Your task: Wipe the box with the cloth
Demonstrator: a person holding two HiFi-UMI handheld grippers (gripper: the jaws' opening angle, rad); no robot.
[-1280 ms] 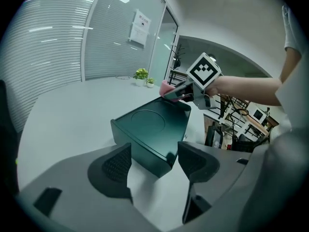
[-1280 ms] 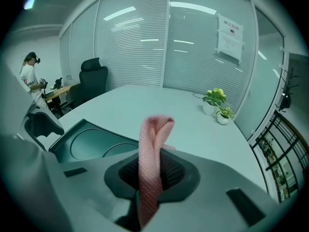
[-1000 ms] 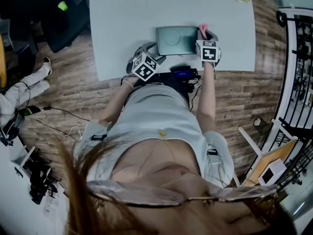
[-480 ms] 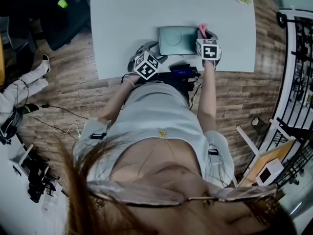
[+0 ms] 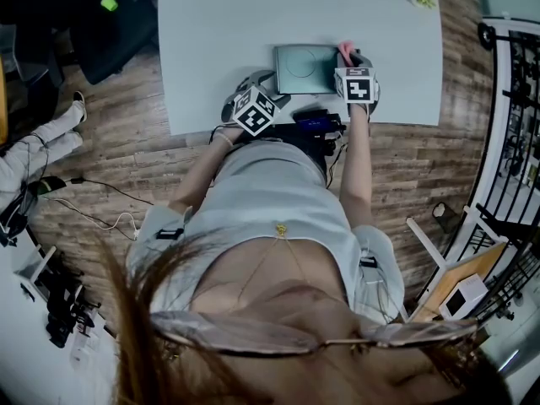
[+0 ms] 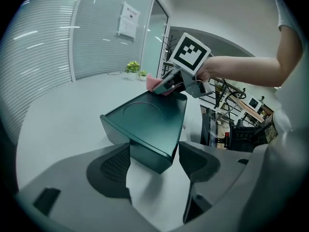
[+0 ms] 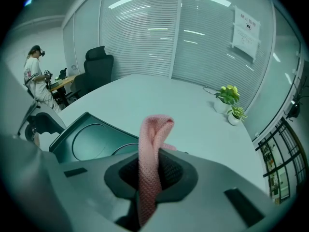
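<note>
Pink knitted cloth [image 7: 150, 144] stands folded in a loop, pinched between the pressed-together jaws of the right hand-held gripper [image 7: 153, 178]. Its tip meets the far right corner of the box [image 5: 304, 68]. That box is flat, dark green and smooth, with a round ring stamped in its lid, and lies on the pale desk [image 5: 219, 24] near the front edge. The left hand-held gripper [image 6: 153, 161] is spread, its ribbed pads either side of the box's near corner. Since a second ago the left one has edged closer to the box, and the right slightly leftward.
</note>
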